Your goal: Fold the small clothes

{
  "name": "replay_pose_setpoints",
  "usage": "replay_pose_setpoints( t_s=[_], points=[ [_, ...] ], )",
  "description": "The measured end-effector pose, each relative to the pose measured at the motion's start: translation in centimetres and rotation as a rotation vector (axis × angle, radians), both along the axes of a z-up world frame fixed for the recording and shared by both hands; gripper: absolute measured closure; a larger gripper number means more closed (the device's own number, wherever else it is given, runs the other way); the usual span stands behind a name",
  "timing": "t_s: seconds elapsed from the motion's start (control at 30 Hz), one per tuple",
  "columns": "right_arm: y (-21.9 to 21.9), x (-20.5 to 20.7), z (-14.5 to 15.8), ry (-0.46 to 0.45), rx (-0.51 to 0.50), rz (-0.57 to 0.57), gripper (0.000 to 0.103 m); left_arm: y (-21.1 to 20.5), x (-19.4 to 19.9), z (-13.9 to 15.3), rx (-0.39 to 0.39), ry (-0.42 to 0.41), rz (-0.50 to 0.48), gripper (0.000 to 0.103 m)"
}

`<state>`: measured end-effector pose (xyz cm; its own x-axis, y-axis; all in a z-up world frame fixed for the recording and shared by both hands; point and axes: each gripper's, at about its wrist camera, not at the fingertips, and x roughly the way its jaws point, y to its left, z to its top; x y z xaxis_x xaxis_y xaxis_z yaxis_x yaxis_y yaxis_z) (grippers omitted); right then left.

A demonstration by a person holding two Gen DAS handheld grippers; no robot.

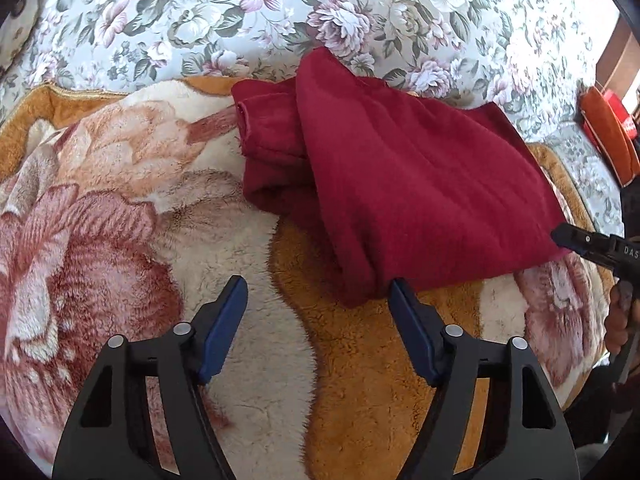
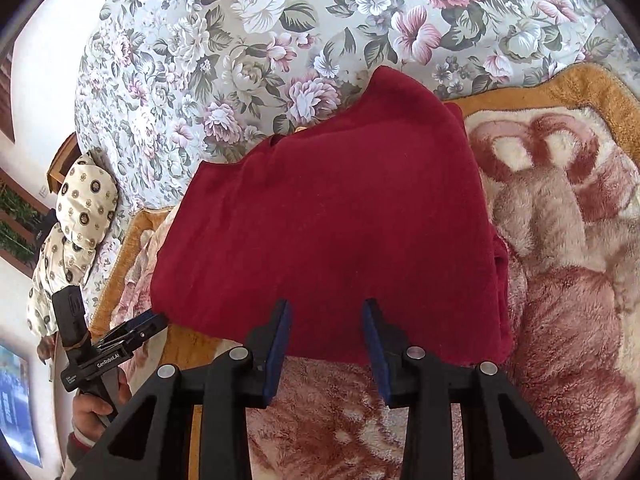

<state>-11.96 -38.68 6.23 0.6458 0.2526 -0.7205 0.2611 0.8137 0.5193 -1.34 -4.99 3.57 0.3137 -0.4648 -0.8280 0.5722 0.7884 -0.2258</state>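
Crimson fleece garment (image 1: pixel 420 184) lies partly folded on the plush floral blanket (image 1: pixel 120 240).
Your left gripper (image 1: pixel 316 292) and right gripper (image 2: pixel 326 312) gape empty at its near edge; folds remain.

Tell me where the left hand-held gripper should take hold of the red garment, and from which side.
Grip the near corner of the red garment, where its folded edge ends just beyond the left hand-held gripper. Come in low from the near side, along the plush blanket. That corner lies flat, thin and free, and the open jaws already straddle it, so a short push forward should probably suffice.
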Motion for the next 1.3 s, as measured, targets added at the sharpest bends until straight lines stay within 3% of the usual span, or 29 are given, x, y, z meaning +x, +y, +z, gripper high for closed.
replay_pose_setpoints(
  t_s=[0.07, 0.13, 0.17, 0.27, 0.43, 0.53, 0.63, 0.7, 0.83, 0.97, 1.1, 1.2, 1.3],
  points=[
    [0.0, 0.1, -0.1, 0.0, 0.001, 0.004, 0.068, -0.6, 0.1, -0.2, 0.017, -0.004, -0.048, 0.046],
    [0.1, 0.2, -0.1, 0.0, 0.002, 0.003, 0.068, -1.2, 0.0, -0.3, -0.001, 0.003, -0.097, 0.076],
    [0.2, 0.2, 0.0, -0.003, 0.005, 0.004, 0.068, -1.5, 0.0, -0.3, -0.021, 0.013, -0.12, 0.082],
    [0.7, 0.5, 0.3, -0.009, 0.002, 0.013, 0.068, -2.2, 0.1, -0.1, -0.002, -0.01, -0.15, 0.085],
    [2.0, 0.7, 1.9, -0.048, 0.002, 0.05, 0.068, -0.2, 0.7, 0.7, -0.055, 0.014, -0.172, 0.088],
    [3.1, 1.5, 2.3, -0.069, -0.005, 0.093, 0.068, 0.7, 0.8, -0.1, -0.028, 0.036, -0.163, 0.093],
    [3.9, 3.0, 0.6, -0.002, -0.022, 0.119, 0.068, 2.6, 1.0, -0.8, -0.06, 0.073, -0.1, 0.093],
    [4.0, 3.6, -1.0, 0.064, -0.001, 0.11, 0.067, 3.1, 0.6, -0.8, -0.025, 0.053, -0.076, 0.093],
    [4.2, 3.6, 0.2, 0.02, 0.0, 0.113, 0.068, 2.6, -0.9, 1.4, -0.041, 0.005, -0.088, 0.093],
    [4.8, 5.3, 2.7, -0.045, -0.033, 0.11, 0.068, 1.1, -1.5, 4.1, -0.109, -0.04, -0.033, 0.092],
    [6.1, 9.2, 4.4, -0.089, -0.104, 0.125, 0.068, -1.1, -0.7, 4.8, -0.134, -0.065, 0.068, 0.055],
    [6.6, 12.7, 4.3, -0.079, -0.144, 0.135, 0.068, -1.7, 0.8, 4.2, -0.171, -0.022, 0.159, 0.055],
    [7.0, 16.0, 3.4, -0.061, -0.174, 0.136, 0.068, -1.8, 1.5, 3.3, -0.154, -0.04, 0.249, 0.055]
  ],
)
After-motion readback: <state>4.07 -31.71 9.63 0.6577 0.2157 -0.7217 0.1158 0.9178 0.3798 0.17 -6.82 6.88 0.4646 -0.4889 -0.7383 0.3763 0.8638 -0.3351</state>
